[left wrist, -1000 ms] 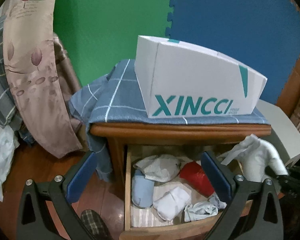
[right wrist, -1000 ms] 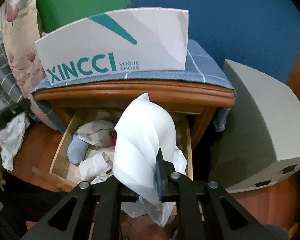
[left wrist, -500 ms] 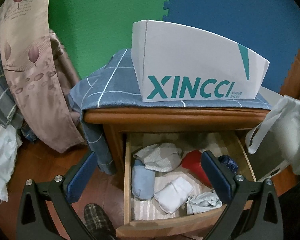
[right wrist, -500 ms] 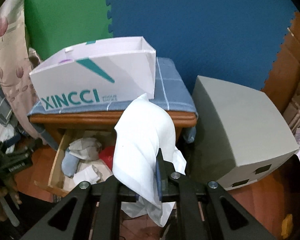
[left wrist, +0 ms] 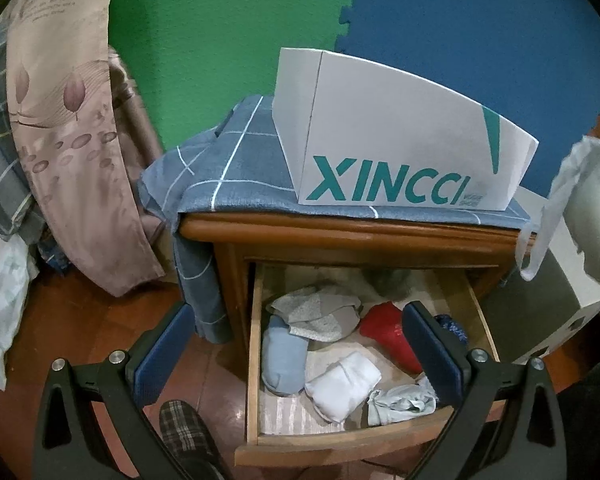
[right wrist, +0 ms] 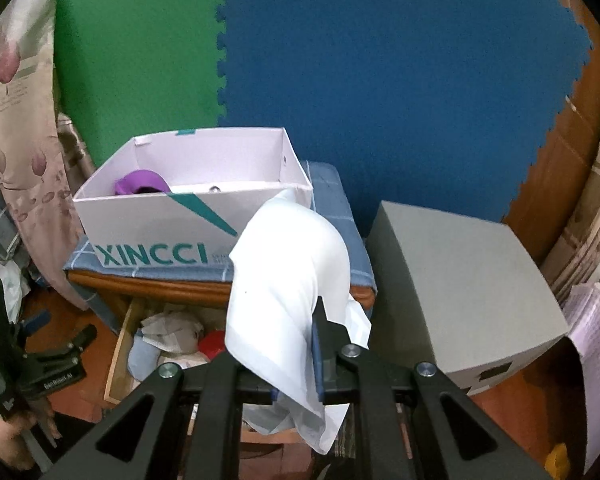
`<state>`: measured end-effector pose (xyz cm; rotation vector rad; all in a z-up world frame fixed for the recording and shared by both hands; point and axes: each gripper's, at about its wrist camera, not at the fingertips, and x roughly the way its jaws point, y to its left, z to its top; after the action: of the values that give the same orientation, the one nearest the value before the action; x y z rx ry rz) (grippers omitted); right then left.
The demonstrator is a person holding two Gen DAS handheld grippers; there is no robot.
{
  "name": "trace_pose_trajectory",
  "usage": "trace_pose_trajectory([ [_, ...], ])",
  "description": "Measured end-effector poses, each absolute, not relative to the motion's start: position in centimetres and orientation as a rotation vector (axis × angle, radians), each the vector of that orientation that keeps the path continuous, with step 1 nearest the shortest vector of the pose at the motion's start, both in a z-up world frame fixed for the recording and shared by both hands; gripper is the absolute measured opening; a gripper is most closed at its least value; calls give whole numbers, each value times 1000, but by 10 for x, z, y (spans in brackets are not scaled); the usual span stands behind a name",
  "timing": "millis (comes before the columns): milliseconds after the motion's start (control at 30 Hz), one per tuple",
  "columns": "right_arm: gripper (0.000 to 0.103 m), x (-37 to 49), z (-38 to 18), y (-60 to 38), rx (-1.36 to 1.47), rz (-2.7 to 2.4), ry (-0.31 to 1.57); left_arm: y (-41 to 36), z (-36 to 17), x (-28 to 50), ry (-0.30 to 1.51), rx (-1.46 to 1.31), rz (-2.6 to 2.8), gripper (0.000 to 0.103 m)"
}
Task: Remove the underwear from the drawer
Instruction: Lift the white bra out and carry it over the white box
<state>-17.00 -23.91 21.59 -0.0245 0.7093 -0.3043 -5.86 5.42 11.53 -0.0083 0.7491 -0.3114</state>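
Note:
My right gripper (right wrist: pixel 296 344) is shut on white underwear (right wrist: pixel 288 264), held up in front of the nightstand, well above the open wooden drawer (left wrist: pixel 256 344). The same garment shows at the right edge of the left wrist view (left wrist: pixel 580 208). My left gripper (left wrist: pixel 296 356) is open and empty, hovering over the drawer. Inside the drawer lie a grey piece (left wrist: pixel 320 312), a light blue roll (left wrist: pixel 284 360), a red piece (left wrist: pixel 392 336), a white roll (left wrist: pixel 344 384) and a crumpled pale piece (left wrist: pixel 400 400).
A white XINCCI shoe box (right wrist: pixel 192 208) with a purple item (right wrist: pixel 140 182) inside stands on the checked cloth (left wrist: pixel 228 168) over the nightstand. A grey box (right wrist: pixel 460 288) stands to the right. Bedding and a floral pillow (left wrist: pixel 60 120) lean at left. Foam mats cover the wall.
My right gripper has lifted the white underwear up and back, out of the drawer, so the shoe box's inside is now in view. My left gripper has drawn back slightly, still open.

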Motion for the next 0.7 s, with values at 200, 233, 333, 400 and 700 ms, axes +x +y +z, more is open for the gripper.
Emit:
trace_pose_trajectory([
  [200, 12, -161, 237, -220, -65, -287, 680, 56, 117, -61, 748, -10, -314, 102],
  [233, 12, -157, 240, -218, -70, -281, 677, 56, 118, -61, 747, -12, -315, 102],
  [333, 12, -148, 249, -207, -96, -267, 664, 58, 119, -62, 747, -21, -314, 102],
  [400, 12, -141, 255, -200, -117, -259, 657, 59, 119, -62, 749, -22, -313, 102],
  [700, 12, -101, 277, -178, -181, -248, 624, 63, 115, -60, 780, -40, -315, 102],
])
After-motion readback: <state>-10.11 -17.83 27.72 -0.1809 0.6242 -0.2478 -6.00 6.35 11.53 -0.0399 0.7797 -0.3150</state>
